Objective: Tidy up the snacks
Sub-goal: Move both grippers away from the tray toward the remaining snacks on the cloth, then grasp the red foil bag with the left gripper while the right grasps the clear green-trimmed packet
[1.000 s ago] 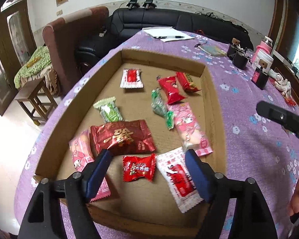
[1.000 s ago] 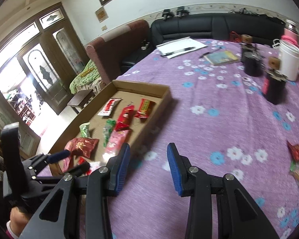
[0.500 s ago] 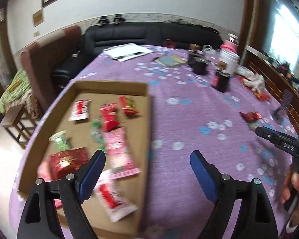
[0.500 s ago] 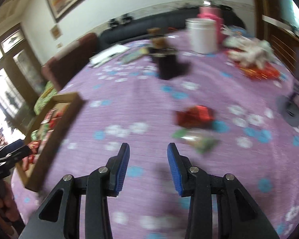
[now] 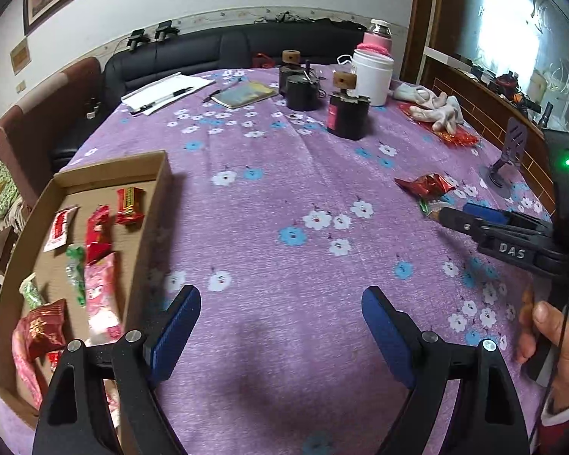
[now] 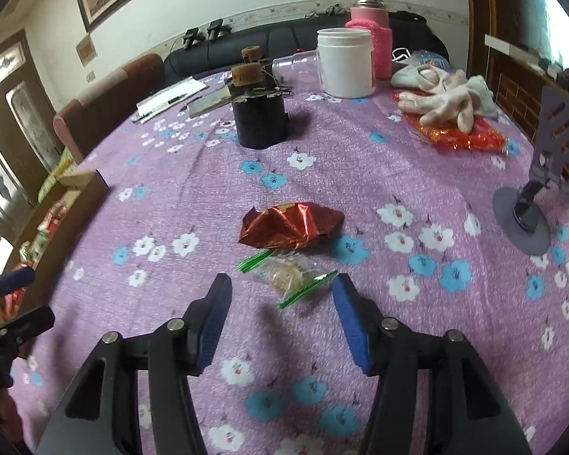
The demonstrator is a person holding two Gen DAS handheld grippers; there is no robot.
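Observation:
A cardboard tray [image 5: 159,197] at the table's left holds several wrapped snacks. Two loose snacks lie on the purple cloth: a red foil packet [image 6: 290,225] and a clear, green-edged packet [image 6: 288,275] just in front of it. My right gripper [image 6: 280,303] is open and empty, its fingers either side of the clear packet's near end, just short of it. It also shows at the right of the left wrist view [image 5: 470,214], next to the red packet [image 5: 425,185]. My left gripper [image 5: 280,318] is open and empty above bare cloth, right of the tray.
Dark jars [image 6: 260,121], a white tub [image 6: 345,62], a pink flask [image 6: 370,30], white gloves [image 6: 440,100] on a red bag, and papers [image 5: 167,91] stand at the back. A phone stand [image 6: 538,197] is at the right. The tray corner [image 6: 83,185] is at the left.
Both grippers have swung right, away from the tray. The right gripper has come up to the two loose packets and opened wider. The left gripper stays open.

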